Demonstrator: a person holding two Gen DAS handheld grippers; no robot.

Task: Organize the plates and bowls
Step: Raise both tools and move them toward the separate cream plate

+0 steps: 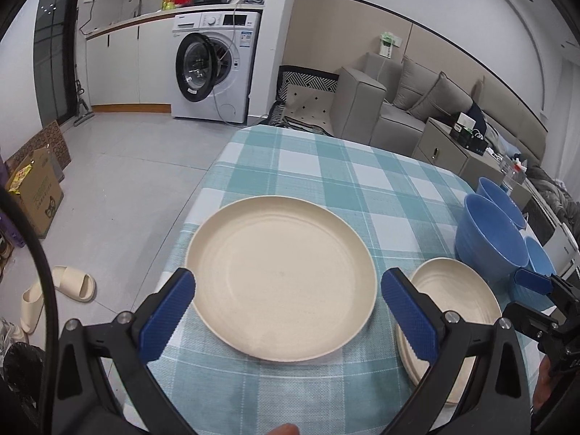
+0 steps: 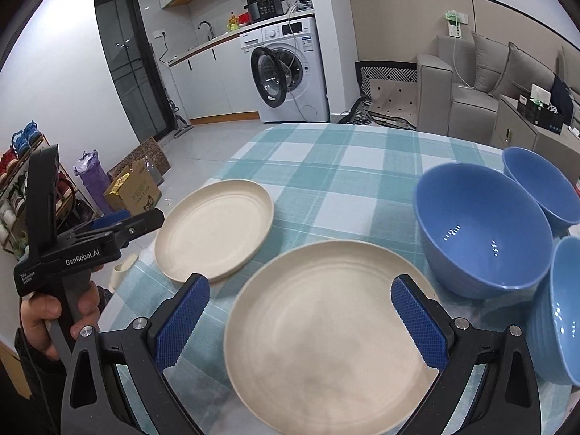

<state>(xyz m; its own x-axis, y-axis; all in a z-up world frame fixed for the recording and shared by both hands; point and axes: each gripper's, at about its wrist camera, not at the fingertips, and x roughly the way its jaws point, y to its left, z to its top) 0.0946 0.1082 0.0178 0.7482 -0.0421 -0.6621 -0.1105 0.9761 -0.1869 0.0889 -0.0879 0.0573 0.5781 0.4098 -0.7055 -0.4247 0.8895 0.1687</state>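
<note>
A single cream plate (image 1: 281, 277) lies on the checked tablecloth (image 1: 326, 166) near its left edge. My left gripper (image 1: 288, 291) is open above it, fingers apart on either side, touching nothing. To its right is a stack of cream plates (image 1: 456, 301). In the right wrist view my right gripper (image 2: 300, 299) is open over that stack (image 2: 326, 330), and the single plate (image 2: 214, 230) lies to the left. Three blue bowls stand at the right: a large one (image 2: 482, 232), one behind (image 2: 543, 185), one at the edge (image 2: 562, 308).
The table drops off to the floor at the left, where slippers (image 1: 72, 282) and a cardboard box (image 1: 36, 192) lie. A washing machine (image 1: 214, 65) and a grey sofa (image 1: 417, 98) stand beyond the table. The left gripper body (image 2: 72, 239) shows in the right wrist view.
</note>
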